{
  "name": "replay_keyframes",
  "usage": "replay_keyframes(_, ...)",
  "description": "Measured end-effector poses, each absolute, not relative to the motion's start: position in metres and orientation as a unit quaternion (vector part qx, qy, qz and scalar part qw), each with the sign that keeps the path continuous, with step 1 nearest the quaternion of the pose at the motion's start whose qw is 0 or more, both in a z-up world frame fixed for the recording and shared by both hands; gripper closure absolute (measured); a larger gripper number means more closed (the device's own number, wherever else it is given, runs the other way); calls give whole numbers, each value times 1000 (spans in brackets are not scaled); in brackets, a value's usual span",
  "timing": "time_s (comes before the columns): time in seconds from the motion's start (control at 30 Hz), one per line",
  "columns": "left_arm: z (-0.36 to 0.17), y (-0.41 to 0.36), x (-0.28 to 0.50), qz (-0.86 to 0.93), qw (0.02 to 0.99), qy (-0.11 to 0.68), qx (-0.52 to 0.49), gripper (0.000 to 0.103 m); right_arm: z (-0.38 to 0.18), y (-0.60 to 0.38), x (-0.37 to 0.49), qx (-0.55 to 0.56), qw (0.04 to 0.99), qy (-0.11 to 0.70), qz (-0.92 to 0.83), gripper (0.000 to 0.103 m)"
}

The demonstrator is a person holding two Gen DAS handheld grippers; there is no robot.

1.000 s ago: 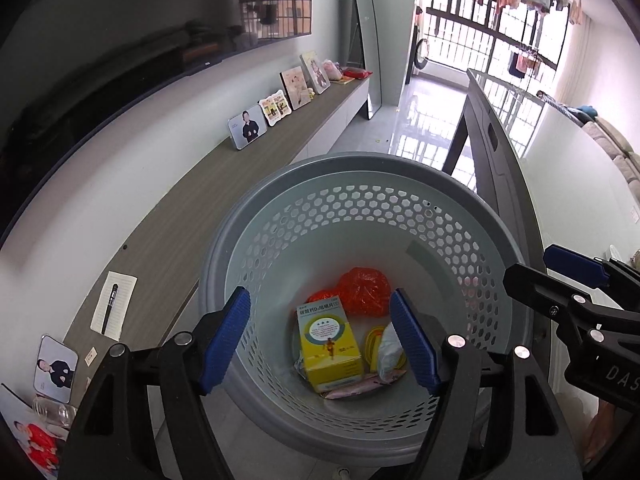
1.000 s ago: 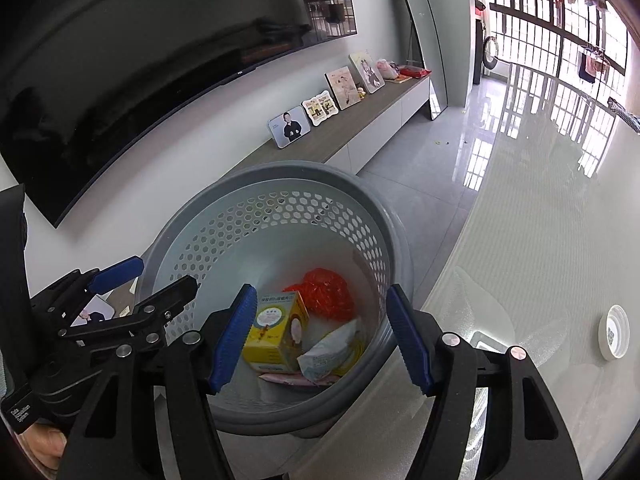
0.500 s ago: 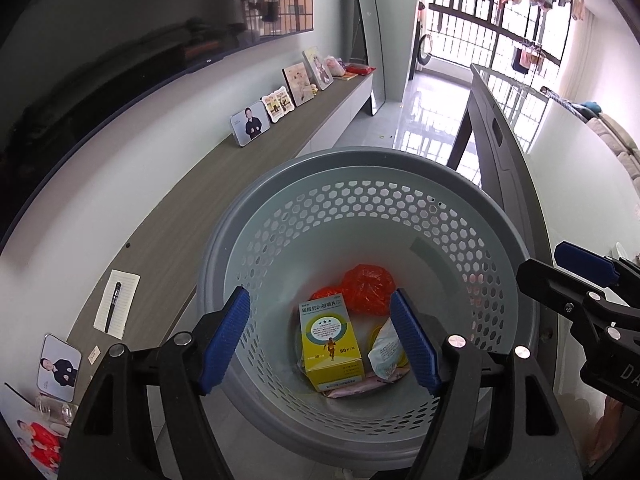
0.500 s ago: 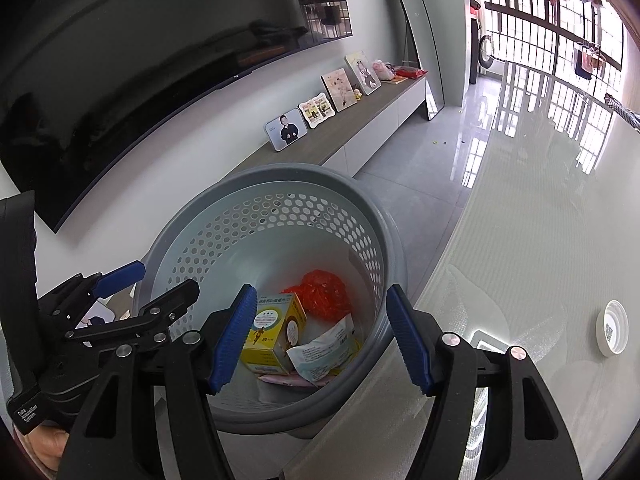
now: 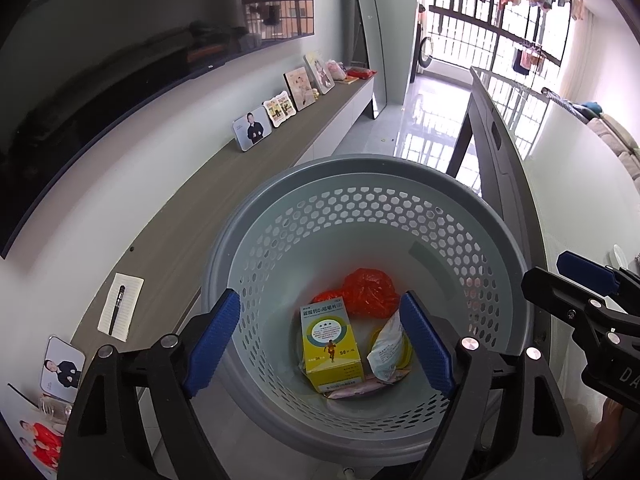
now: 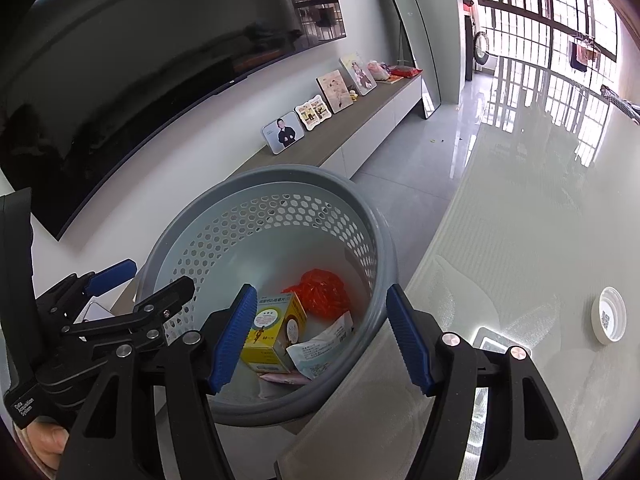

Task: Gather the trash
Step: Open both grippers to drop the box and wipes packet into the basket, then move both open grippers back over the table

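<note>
A grey perforated basket (image 5: pixel 362 168) stands below both grippers. On its bottom lie a yellow box (image 5: pixel 330 346), a crumpled red bag (image 5: pixel 370 292), a white packet (image 5: pixel 386 350), a yellow lid and a pink wrapper. My left gripper (image 5: pixel 319 342) hovers above the basket's near rim. Its jaws are opening and nothing is between them. In the right wrist view the basket (image 6: pixel 280 174) and the yellow box (image 6: pixel 272 334) show again. My right gripper (image 6: pixel 321 340) hangs open and empty over the near rim. The left gripper (image 6: pixel 120 292) is beside it at the left.
A glossy white table (image 6: pixel 540 220) runs to the right of the basket, with a white bottle cap (image 6: pixel 609 315) on it. A low wooden console (image 5: pixel 224 208) along the wall carries photo frames and a notepad with pen (image 5: pixel 120 307). A dark TV hangs above.
The left jaws have spread a little wider. The trash in the basket lies about where it was, and the right gripper has barely shifted.
</note>
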State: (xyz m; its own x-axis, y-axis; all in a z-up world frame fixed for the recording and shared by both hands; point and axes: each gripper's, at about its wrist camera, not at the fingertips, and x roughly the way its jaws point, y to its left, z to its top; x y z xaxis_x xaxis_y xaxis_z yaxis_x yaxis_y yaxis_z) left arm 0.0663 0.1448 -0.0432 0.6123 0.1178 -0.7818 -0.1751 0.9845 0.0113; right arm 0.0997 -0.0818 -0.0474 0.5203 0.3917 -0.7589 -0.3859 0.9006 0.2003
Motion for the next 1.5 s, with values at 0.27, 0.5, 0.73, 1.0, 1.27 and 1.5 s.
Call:
replay_keyframes(0.27, -28, 133, 61, 72, 905, 418, -23, 18, -38, -104, 86, 16, 880, 427, 206, 39)
replay_keyframes(0.5, -17, 113, 57, 49, 912, 407, -18, 15, -31, -134, 68, 33, 889, 418, 182, 39)
replay_keyframes(0.73, -8, 81, 56, 16, 918, 397, -4, 12, -27, -175, 47, 52, 899, 412, 139, 39)
replay_keyframes(1.0, -6, 36, 54, -32, 918, 396, 13, 12, -20, -236, 12, 77, 913, 395, 61, 37)
replay_keyframes(1.27, 2, -11, 47, -76, 919, 386, 36, 11, -20, -296, -19, 115, 920, 375, 5, 36)
replay_keyframes(1.5, 11, -44, 34, -111, 920, 373, 49, 10, -14, -323, -36, 128, 924, 360, -11, 36)
